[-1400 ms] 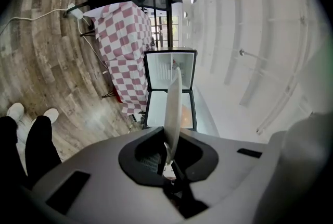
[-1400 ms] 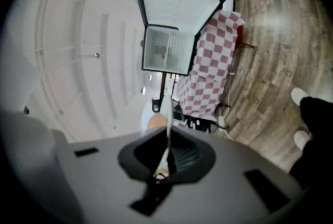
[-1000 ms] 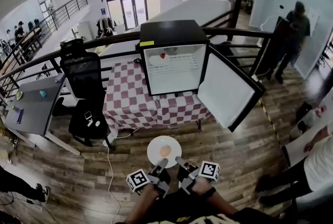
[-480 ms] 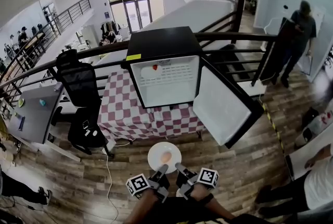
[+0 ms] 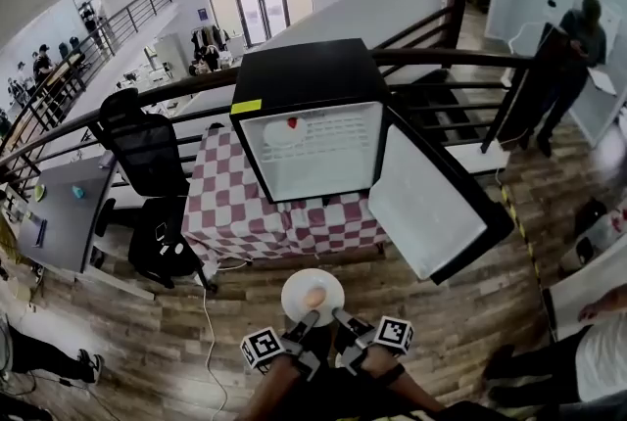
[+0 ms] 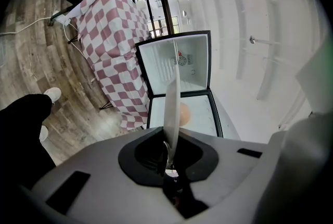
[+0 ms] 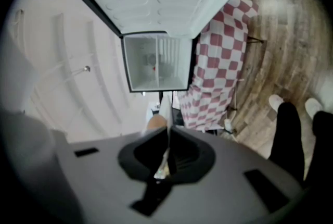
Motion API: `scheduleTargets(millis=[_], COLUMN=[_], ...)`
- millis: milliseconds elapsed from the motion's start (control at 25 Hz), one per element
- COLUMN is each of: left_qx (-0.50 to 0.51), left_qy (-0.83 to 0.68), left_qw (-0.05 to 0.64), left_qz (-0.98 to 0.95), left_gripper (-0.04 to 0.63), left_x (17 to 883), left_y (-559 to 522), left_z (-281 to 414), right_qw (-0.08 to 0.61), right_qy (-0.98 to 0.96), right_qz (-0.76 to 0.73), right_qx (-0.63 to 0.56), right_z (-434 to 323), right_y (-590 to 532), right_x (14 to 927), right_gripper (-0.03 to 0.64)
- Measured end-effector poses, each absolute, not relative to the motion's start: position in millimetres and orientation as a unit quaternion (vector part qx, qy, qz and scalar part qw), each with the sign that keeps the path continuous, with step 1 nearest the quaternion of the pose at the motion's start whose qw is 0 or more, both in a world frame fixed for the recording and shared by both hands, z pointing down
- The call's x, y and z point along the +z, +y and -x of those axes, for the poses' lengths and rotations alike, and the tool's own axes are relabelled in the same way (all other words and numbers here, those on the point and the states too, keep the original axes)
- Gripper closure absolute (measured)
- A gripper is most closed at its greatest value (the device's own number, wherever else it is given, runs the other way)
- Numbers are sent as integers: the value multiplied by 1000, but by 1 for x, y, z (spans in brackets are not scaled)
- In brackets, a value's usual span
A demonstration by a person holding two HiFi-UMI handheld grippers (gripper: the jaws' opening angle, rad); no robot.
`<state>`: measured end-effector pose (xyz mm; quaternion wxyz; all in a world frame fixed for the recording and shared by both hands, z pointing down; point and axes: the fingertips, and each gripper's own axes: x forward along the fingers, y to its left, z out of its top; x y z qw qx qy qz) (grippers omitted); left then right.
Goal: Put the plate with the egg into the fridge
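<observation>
Where you stand: on the wood floor [image 5: 441, 311], looking steeply down at your own arms.
Grey desk [image 5: 59, 213]: far to the left of your left hand-held gripper [image 5: 310, 316] and further ahead, with a few small things on its top.
Office chair [image 5: 147, 150]: black, ahead and left of the left hand-held gripper, between the grey desk and the checked desk [image 5: 245, 204].
Checked desk: straight ahead of both hand-held grippers and well apart from them, draped in a red-and-white cloth; the fridge [image 5: 304, 76] stands on it.
Left hand-held gripper: jaws pressed onto the near rim of the plate [image 5: 292, 284], left of the rim's middle; in its own view the plate runs edge-on out from between the jaws.
Plate: white, egg side up, just beyond the tips of both hand-held grippers, over the floor and short of the checked desk, outside the fridge.
Egg [image 5: 313, 297]: tan, on the plate's middle, just ahead of both pairs of jaws.
Right hand-held gripper [image 5: 338, 314]: jaws pinched on the same near rim, just right of your left one; its own view shows the thin plate edge clamped between them, with the egg peeking out beside it.
Fridge: small and black, ahead of both hand-held grippers, white inside, with a small red thing on its upper shelf.
Fridge door [image 5: 431, 199]: standing wide open, ahead and to the right of your right hand-held gripper, white lining facing you.
Person [image 5: 578, 32]: in dark clothes, far ahead and to the right of the right hand-held gripper, beyond the black railing [image 5: 441, 57].
</observation>
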<state>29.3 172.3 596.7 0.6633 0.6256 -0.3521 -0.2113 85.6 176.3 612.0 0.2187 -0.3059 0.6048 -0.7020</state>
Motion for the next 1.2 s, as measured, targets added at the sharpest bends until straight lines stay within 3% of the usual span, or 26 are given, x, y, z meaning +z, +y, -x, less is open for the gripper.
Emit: scheduleTargets(millis=[1200], left_qx=[-187], left_qy=[-267], left_qw=[667], left_qz=[-670], left_gripper=[552], left_x=[589], left_y=[-75], left_z=[7], right_qw=[248], right_qy=[613], right_qz=[381], right_qx=[-646], right_z=[-50], right_y=[-62], right_x=[600], right_gripper=[586])
